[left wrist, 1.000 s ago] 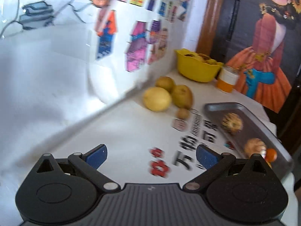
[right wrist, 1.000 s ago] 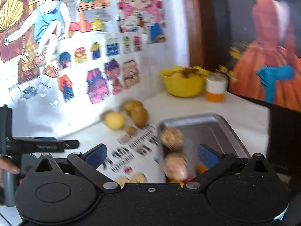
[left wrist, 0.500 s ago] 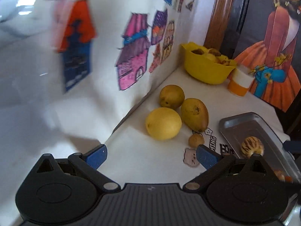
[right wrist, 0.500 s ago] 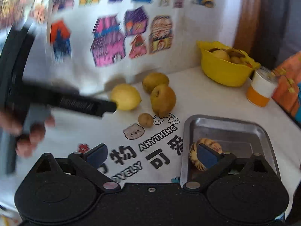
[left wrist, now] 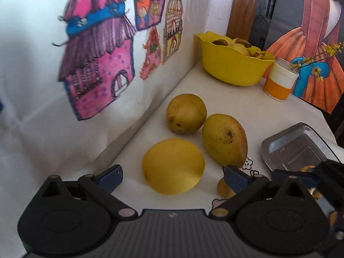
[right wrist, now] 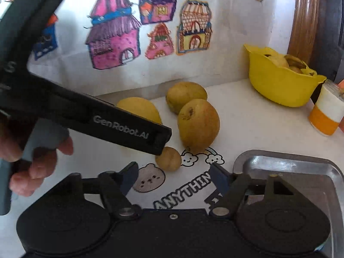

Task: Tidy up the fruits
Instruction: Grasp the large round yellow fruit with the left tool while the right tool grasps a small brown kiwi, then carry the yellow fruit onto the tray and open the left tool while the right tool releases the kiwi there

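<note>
Fruits lie loose on the white tablecloth [left wrist: 247,107] near the painted wall: a lemon [left wrist: 173,166], a round pear [left wrist: 186,113] behind it, and a long pear [left wrist: 224,140] lying on its side, its long axis running from the wall side toward the metal tray [left wrist: 294,148]. A small nut-like fruit [right wrist: 168,158] sits beside them. The left gripper [left wrist: 172,175] stands wide, its fingers flanking the lemon without touching. The right gripper [right wrist: 172,177] is closing, with only printed cloth between its fingers. A yellow bowl [left wrist: 232,67] holds more fruit.
</note>
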`<state>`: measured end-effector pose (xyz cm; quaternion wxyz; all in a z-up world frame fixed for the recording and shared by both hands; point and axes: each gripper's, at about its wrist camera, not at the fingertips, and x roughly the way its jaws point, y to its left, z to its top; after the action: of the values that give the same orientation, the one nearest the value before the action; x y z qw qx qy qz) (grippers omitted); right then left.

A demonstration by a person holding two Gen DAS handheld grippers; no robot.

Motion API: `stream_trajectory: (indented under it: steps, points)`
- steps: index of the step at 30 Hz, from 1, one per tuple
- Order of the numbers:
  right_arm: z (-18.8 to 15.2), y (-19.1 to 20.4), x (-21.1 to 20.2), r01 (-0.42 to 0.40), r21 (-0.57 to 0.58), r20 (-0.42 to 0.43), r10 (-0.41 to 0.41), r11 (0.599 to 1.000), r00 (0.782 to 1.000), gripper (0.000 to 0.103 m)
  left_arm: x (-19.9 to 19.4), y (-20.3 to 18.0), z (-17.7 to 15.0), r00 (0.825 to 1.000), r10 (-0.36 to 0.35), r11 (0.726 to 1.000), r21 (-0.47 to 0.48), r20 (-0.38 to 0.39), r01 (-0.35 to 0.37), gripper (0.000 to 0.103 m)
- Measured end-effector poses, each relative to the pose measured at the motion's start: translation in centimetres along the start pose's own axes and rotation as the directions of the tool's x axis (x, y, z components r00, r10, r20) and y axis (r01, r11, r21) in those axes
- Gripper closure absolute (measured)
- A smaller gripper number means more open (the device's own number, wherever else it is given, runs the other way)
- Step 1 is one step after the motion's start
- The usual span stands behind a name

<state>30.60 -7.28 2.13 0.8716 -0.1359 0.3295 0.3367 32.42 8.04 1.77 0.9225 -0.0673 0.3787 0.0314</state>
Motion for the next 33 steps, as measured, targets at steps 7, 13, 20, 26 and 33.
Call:
stream_trajectory:
  steps: [7, 13, 20, 26, 33]
  points:
    - [0.1, -0.2, 1.1, -0.027, 0.033, 0.015, 0.027, 0.999, 1.0, 0.05, 0.2, 0.1, 0.3, 1.0, -0.009, 1.0, 0.004, 0.014, 0.009, 0.019]
    - [0.0, -0.2, 1.2, -0.035, 0.05, 0.033, 0.033, 0.998, 0.999, 0.061, 0.1, 0.4, 0.0, 0.999, -0.018, 1.0, 0.001, 0.031, 0.018, 0.036]
    - [-0.1, -0.5, 1.3, -0.017, 0.059, 0.043, 0.015, 0.998, 0.999, 0.072, 0.0, 0.7, -0.1, 0.999, -0.022, 1.0, -0.021, 0.04, 0.023, 0.037]
    - [-0.7, -1.0, 0.2, -0.022, 0.09, 0.032, 0.02, 0.996, 0.999, 0.073, -0.5, 0.8, -0.4, 0.999, -0.037, 0.998, -0.054, 0.037, 0.039, 0.038]
    - [-1.2, -2.4, -4.2, -0.006, 0.109, 0.097, -0.005, 0.994, 0.995, 0.073, -1.6, 0.4, -0.9, 0.999, -0.04, 0.996, -0.082, 0.023, 0.042, 0.038]
